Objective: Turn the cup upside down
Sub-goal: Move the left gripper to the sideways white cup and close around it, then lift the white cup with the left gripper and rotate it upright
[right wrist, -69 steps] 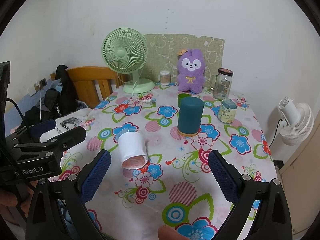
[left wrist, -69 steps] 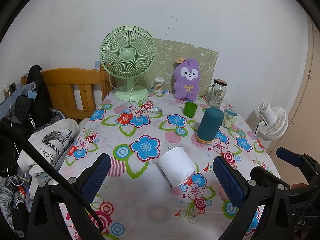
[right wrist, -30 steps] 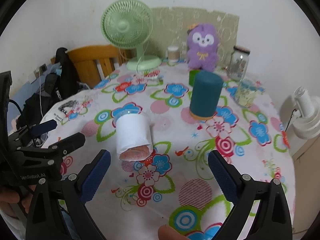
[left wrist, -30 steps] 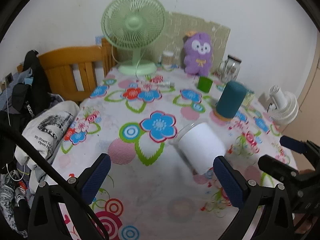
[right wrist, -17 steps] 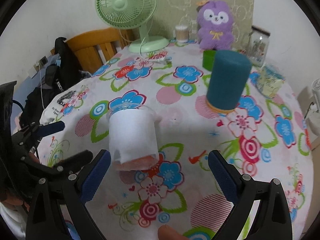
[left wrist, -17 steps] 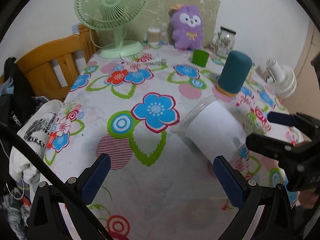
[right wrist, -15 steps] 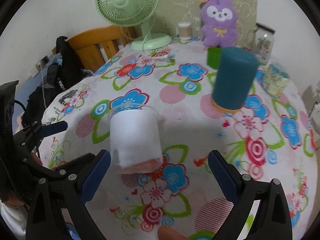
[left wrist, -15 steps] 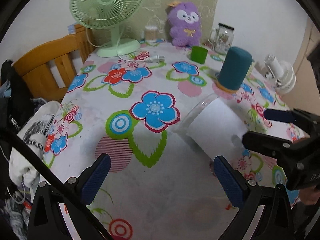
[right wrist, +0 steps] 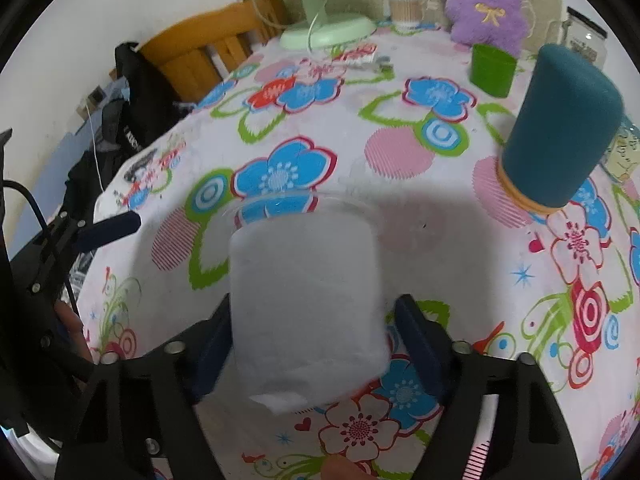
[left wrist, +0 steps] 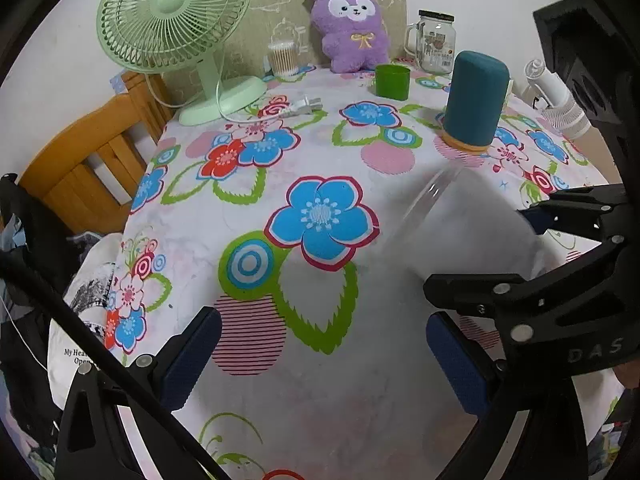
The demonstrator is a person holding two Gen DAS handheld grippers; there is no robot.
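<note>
Frosted white cup (right wrist: 306, 304) on its side on the floral tablecloth (right wrist: 440, 272), clear rim facing away, base toward the right gripper (right wrist: 312, 340); blue pads hard against both flanks, apparently clamped. Left gripper (left wrist: 320, 354) spread wide, empty, just beside. Grasp step, by the look of it; next: lift, roll wrist, set rim down. Beyond: teal cylinder (right wrist: 560, 128), green cup (right wrist: 492, 70), fan (left wrist: 176, 24).
</note>
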